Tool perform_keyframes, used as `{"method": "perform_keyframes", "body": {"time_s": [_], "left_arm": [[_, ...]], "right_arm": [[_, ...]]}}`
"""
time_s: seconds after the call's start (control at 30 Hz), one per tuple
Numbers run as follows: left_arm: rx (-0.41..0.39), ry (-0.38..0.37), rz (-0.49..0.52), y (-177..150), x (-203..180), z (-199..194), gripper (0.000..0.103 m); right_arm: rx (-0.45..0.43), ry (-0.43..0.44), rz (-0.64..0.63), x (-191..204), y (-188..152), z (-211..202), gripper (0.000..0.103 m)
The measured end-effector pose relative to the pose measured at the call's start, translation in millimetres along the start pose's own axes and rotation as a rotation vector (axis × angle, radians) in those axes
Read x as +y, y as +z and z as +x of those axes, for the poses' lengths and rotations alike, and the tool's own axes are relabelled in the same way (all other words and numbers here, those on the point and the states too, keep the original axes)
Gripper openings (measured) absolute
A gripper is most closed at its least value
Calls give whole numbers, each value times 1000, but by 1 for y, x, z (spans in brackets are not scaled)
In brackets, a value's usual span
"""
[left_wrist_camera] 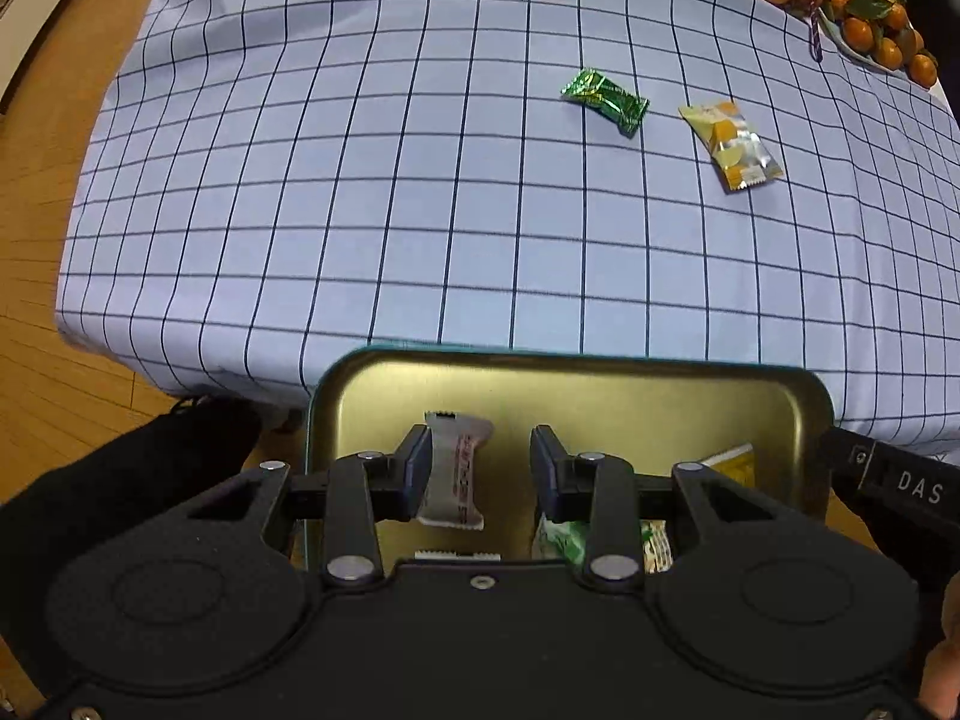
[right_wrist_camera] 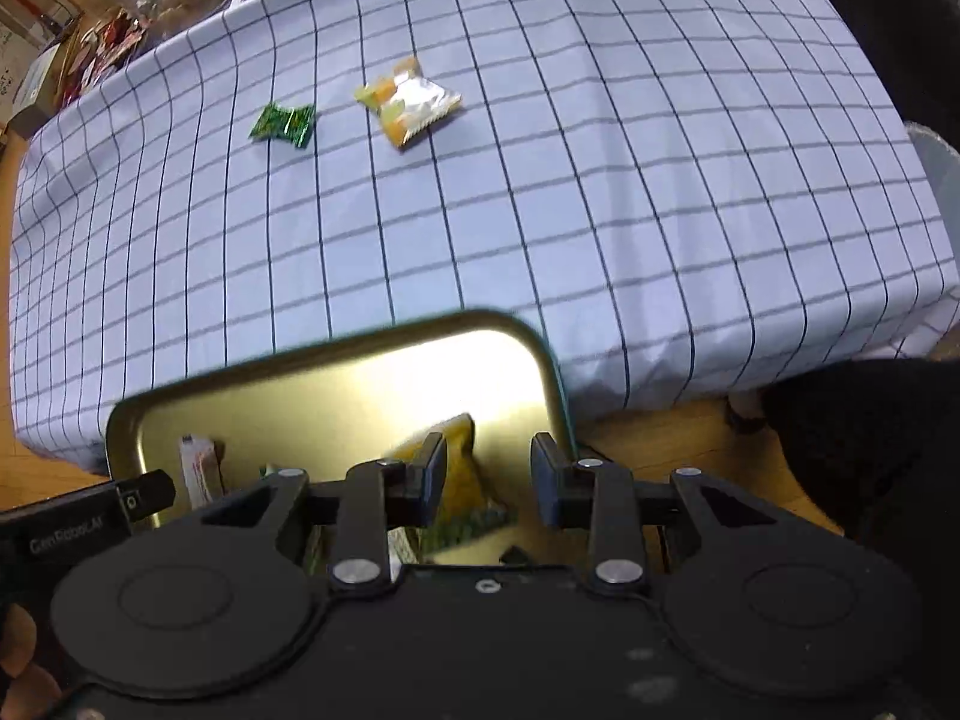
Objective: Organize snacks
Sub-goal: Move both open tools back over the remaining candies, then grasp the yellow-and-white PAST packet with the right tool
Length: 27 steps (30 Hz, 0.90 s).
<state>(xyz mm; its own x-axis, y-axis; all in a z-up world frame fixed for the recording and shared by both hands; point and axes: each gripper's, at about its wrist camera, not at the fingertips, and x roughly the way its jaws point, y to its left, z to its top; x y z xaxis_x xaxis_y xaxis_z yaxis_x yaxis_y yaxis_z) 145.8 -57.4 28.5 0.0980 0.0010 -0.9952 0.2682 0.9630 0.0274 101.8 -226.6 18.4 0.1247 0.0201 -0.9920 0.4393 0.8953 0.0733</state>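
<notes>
One gold-lined tin (left_wrist_camera: 600,384) holds white (left_wrist_camera: 456,468), green-white (left_wrist_camera: 564,540) and yellow packets (left_wrist_camera: 735,462). Both tongs, left gripper (left_wrist_camera: 480,468) and right gripper (right_wrist_camera: 489,480), gape empty above it. Green candy (left_wrist_camera: 606,99) and yellow-orange packet (left_wrist_camera: 732,147) lie well beyond on checked cloth (left_wrist_camera: 360,180).

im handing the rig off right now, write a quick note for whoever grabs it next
Left gripper: open, empty, above the tin, beside a white-wrapped snack lying in it.
Right gripper: open, empty, over the tin's right end, near a yellow packet inside.
Tin sits at the near edge of the checked tablecloth, overhanging it.
Done: several snacks are in the tin, including a green-and-white pack.
Left: two on the cloth, far side: green foil candy and yellow-orange packet, apart from each other. Oranges at the far corner, untouched.
</notes>
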Motion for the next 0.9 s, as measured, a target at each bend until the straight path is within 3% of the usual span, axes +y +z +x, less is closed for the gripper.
{"method": "perform_keyframes", "body": {"time_s": [0.33, 0.53, 0.9], "left_arm": [[-5, -2, -9, 63, -5, 20, 44], [-26, -16, -24, 100, -5, 32, 44], [-14, -58, -4, 144, -10, 70, 44]], "right_arm": [[-68, -49, -29, 19, 80, 5, 33], [-64, -61, -57, 34, 120, 20, 33], [-116, -69, -147, 59, 167, 54, 33]]}}
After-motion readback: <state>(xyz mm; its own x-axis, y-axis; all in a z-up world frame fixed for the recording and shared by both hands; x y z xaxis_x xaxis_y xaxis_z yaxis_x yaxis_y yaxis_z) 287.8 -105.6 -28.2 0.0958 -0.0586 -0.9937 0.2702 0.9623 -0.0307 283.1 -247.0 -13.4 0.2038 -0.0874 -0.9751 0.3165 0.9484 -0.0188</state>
